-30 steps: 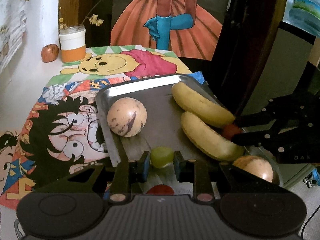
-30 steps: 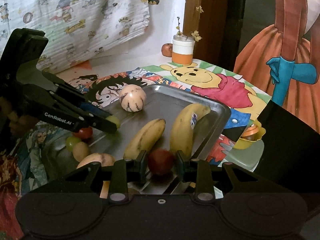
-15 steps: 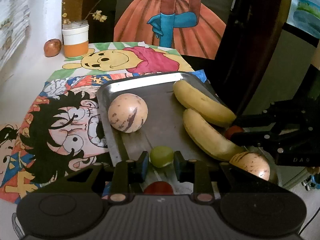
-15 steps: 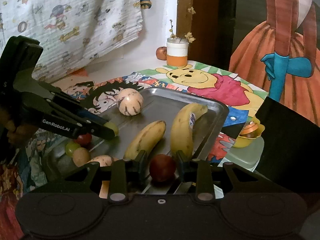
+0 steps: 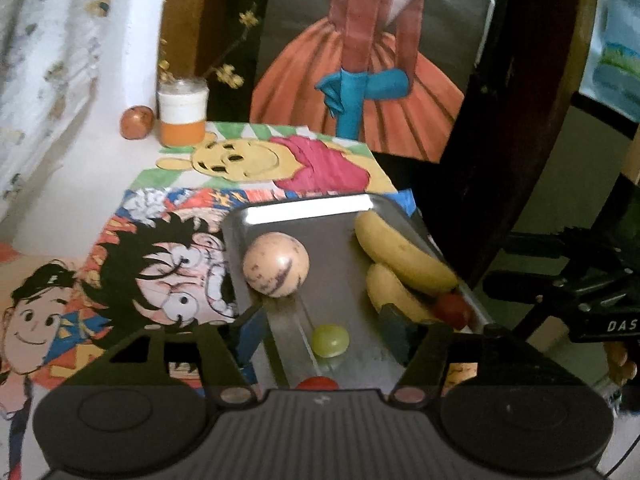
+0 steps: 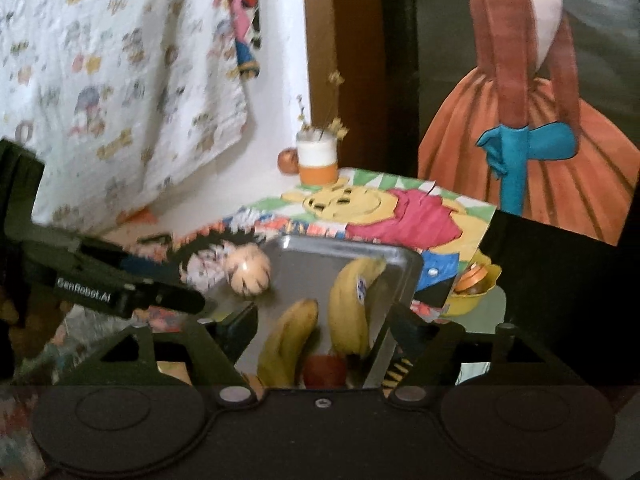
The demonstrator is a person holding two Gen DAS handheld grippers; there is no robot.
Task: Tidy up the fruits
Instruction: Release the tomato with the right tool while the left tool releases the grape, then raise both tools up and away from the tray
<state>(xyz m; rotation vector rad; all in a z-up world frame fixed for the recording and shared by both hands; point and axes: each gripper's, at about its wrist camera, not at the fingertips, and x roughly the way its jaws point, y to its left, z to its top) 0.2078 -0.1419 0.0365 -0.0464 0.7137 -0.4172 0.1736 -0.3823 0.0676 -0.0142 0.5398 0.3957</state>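
Left wrist: left gripper (image 5: 324, 320) spread wide, green grape (image 5: 330, 341) loose on tray (image 5: 304, 216); right gripper (image 6: 320, 320) likewise empty. Next: fetch another fruit.

The tray (image 5: 304, 216) is bare metal, smooth and glossy, with a bright glare strip along its rim at 12 o'clock. On it, the two bananas (image 5: 400, 248) have smooth, waxy skin; the round speckled fruit (image 5: 276, 264) shows a soft sheen; the green grape (image 5: 330, 341) looks slick. The cartoon sheets (image 5: 160, 264) under the tray look like matt coloured paper. The left gripper (image 5: 324, 330) and right gripper (image 6: 320, 330) are matt black plastic with ribbed housings. The hanging printed cloth (image 6: 120, 80) at 10 o'clock looks soft and quilted.
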